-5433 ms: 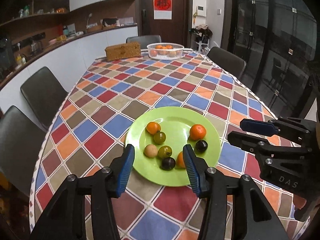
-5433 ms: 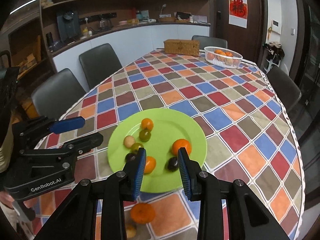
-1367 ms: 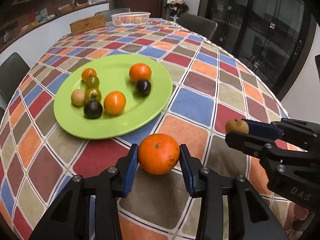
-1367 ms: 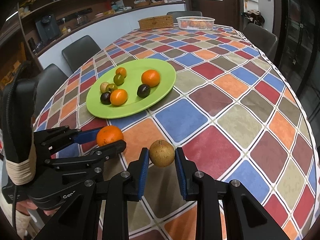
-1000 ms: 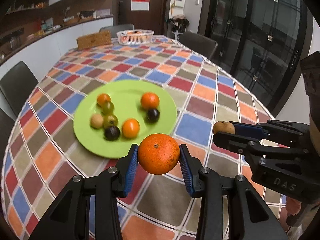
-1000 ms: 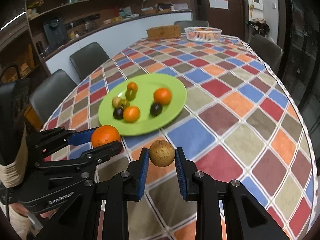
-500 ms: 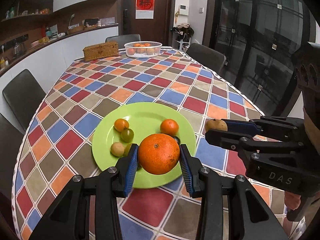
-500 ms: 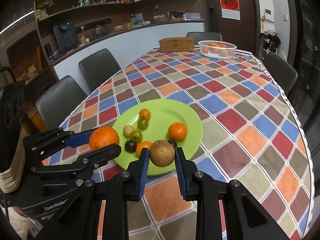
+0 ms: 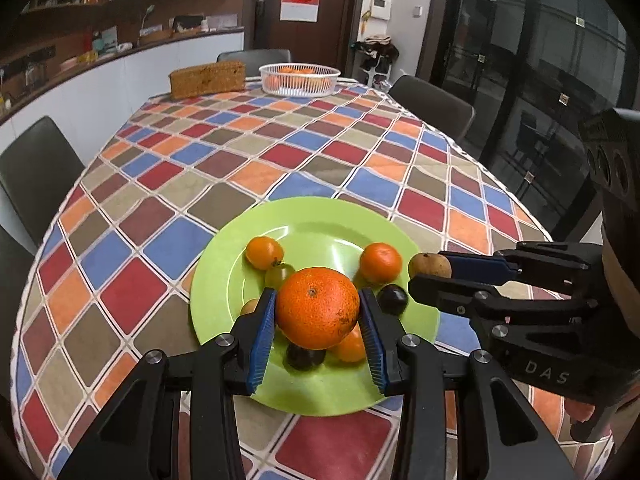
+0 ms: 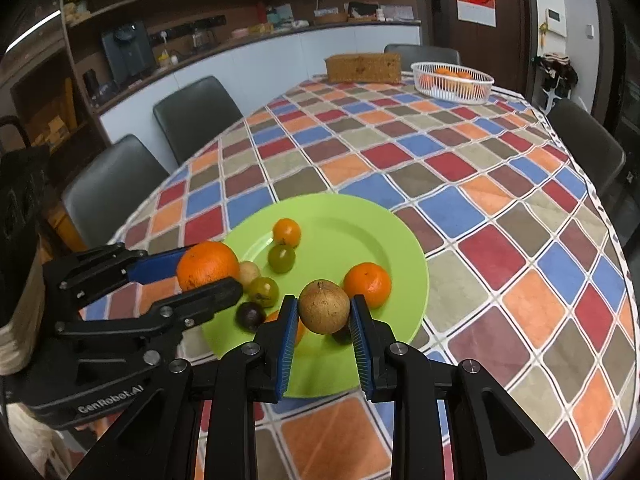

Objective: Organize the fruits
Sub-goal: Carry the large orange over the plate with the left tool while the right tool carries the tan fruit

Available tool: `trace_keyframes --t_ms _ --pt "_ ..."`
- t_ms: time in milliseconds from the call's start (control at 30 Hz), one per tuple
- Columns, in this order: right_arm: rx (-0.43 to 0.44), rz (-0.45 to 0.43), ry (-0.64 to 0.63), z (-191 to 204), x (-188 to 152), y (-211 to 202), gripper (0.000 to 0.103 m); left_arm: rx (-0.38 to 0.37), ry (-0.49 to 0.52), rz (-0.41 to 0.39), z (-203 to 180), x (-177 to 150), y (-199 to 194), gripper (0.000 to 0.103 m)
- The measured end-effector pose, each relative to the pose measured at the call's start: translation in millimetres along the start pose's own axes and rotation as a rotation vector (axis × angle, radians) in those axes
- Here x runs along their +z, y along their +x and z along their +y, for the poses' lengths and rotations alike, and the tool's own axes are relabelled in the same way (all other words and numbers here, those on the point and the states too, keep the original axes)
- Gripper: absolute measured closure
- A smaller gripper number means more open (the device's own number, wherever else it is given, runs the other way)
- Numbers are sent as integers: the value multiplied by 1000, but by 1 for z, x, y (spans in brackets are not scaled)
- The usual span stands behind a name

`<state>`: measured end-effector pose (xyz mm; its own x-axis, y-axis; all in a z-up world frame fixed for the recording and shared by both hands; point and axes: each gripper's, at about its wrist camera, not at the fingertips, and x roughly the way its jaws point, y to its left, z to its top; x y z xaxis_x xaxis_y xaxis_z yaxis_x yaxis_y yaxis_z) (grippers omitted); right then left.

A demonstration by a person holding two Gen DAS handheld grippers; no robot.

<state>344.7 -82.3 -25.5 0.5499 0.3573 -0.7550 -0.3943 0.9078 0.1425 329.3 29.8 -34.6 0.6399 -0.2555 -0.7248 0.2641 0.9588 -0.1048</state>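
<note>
Fruits number nine in all near the fingers: two are held and seven lie on the green plate [image 9: 224, 276]. The left gripper [image 9: 318, 322] has its two blue fingers [image 9: 262, 334] clamped on one large orange [image 9: 318, 308], held in the air above the near part of the plate. The right gripper [image 10: 324, 322] has its fingers [image 10: 288, 334] clamped on one round brown fruit [image 10: 324, 306], also above the plate, to the right of the orange.

Beyond the left fingers lie two small oranges [image 9: 264, 252], one green fruit [image 9: 278, 274] and one dark plum [image 9: 393, 299]. Under the held orange sit one more dark plum [image 9: 304, 356] and one more orange piece [image 9: 351, 347], both partly hidden. One pale fruit [image 9: 250, 306] peeks out just left of the left finger.

Far past both grippers, on the chequered bench [image 9: 312, 160], stand one white basket [image 9: 299, 79] with oranges inside and one woven box [image 9: 207, 78] beside it.
</note>
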Motion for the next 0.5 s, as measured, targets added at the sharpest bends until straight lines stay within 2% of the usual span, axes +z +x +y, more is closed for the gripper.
trace_keyframes --t_ms 433,500 --pt "18 53 24 -11 -2 33 75 -6 -10 59 8 -2 35 63" --pt "22 53 24 -11 -2 35 75 2 -8 50 8 -1 34 56"
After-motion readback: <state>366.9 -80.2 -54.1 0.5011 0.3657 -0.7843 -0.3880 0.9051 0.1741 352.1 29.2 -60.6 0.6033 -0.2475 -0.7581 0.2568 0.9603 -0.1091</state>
